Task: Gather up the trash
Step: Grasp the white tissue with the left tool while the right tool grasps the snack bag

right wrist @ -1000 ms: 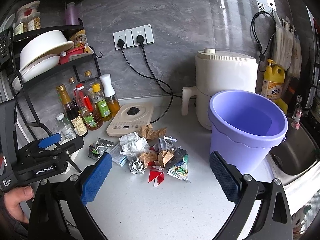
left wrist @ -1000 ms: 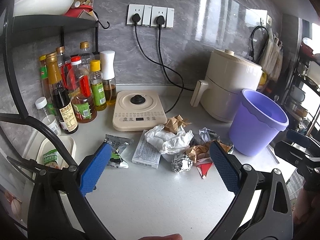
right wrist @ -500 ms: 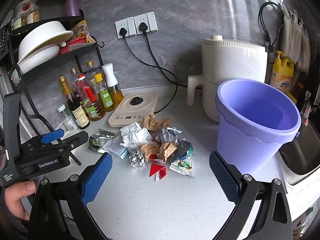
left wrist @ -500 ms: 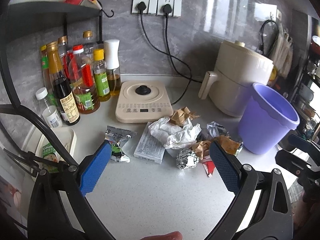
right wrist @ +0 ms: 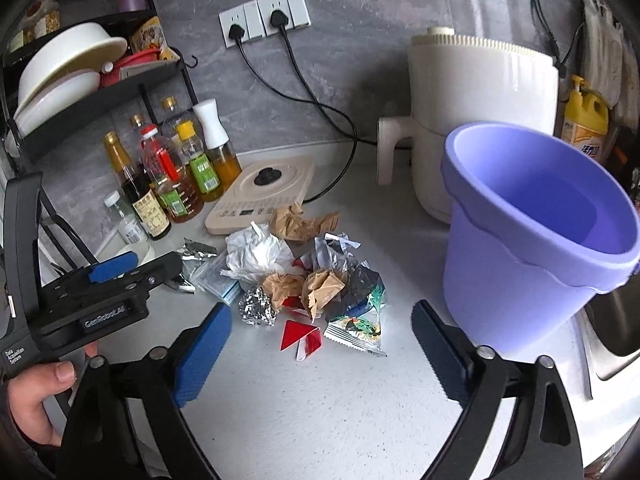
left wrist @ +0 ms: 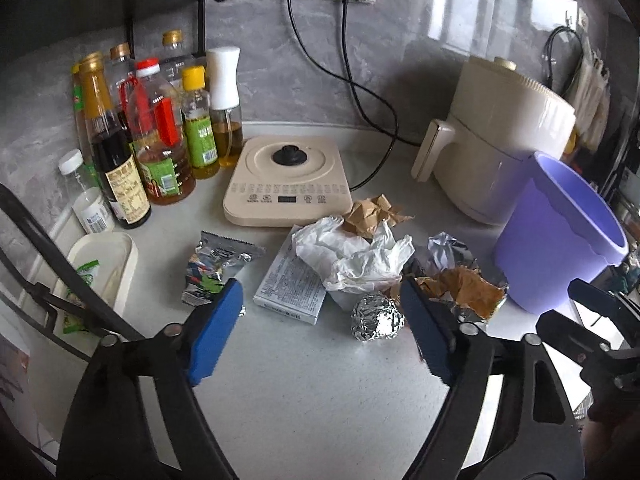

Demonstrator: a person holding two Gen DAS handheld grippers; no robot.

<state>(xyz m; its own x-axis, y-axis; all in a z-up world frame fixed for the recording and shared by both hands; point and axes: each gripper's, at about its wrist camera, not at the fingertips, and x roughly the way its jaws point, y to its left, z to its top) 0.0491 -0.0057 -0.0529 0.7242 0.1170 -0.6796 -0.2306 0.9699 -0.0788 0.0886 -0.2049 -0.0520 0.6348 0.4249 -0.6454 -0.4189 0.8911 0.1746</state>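
Both grippers hung over the counter point(left wrist: 304, 392) with nothing between their pads, and the collecting had not begun in earnest: every scrap lay on the worktop and the purple bucket point(right wrist: 532, 240), as far as its inside showed, looked empty.

The left gripper point(left wrist: 320, 328) pointed down at the near edge of the litter, its jaws apart and just narrowing on air. The foil ball point(left wrist: 377, 318) lay just inside its right pad, with a small flat box point(left wrist: 291, 283) and a crumpled white bag point(left wrist: 356, 256) beyond.

The right gripper point(right wrist: 320, 348) was likewise spread, its jaws drawing in a little and holding nothing. A red and white paper scrap point(right wrist: 300, 334) and a printed snack wrapper point(right wrist: 358, 330) lay nearest to it, with brown paper wads point(right wrist: 322, 286) behind.

I took this for the approach before the first pick. Next, each gripper would need to come lower, straddle one piece only, and pinch firmly. The foil ball looked easiest; flat wrappers would want the pads near the counter. The bucket stood close on the right, beside the heap.
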